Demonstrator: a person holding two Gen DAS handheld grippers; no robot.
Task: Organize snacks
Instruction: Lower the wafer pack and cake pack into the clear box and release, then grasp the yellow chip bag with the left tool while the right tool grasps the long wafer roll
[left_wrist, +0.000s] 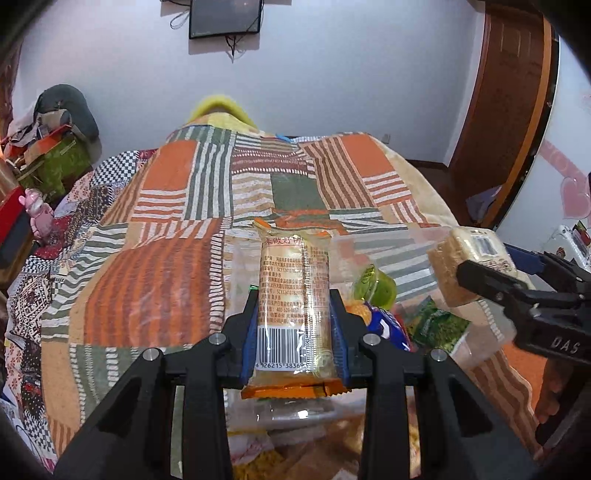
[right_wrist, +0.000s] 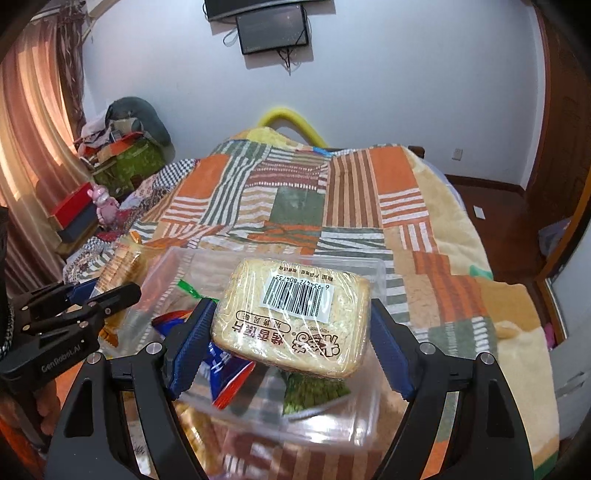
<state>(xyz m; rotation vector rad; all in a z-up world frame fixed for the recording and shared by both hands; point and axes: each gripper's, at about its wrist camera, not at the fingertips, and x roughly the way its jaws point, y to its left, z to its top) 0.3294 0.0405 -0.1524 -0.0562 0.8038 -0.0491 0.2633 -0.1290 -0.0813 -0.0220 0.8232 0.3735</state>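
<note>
The left gripper (left_wrist: 293, 314) is pinched on a long clear-wrapped rice cracker packet with orange crimped ends and a barcode (left_wrist: 293, 310), its blue-padded fingers (left_wrist: 338, 332) pressed against both long sides so the packet stands lengthwise between them, above a patchwork bedspread of orange, green and striped squares (left_wrist: 177, 236). The right gripper (right_wrist: 290, 332) holds a rectangular block of toasted bread slices sealed in clear film with a white barcode label (right_wrist: 295, 314); its ribbed blue pad (right_wrist: 192, 339) on the left side presses the block's edge, and the opposite pad meets the block's far side, so the claw is clamped on it. That block hangs tilted over a clear plastic rectangular container (right_wrist: 369, 413) resting on the bedspread. Inside the container lie a blue, white and red snack wrapper (right_wrist: 225, 373) and a green-printed snack bag (right_wrist: 314, 387), the latter directly below the held bread block. In the left wrist view the same container's clear rim (left_wrist: 424, 232) shows beyond the packet, with a round green-lidded jelly cup (left_wrist: 380, 288) near the blue wrapper. A dark flat screen (right_wrist: 271, 29) hangs on the white wall beyond the bed.
</note>
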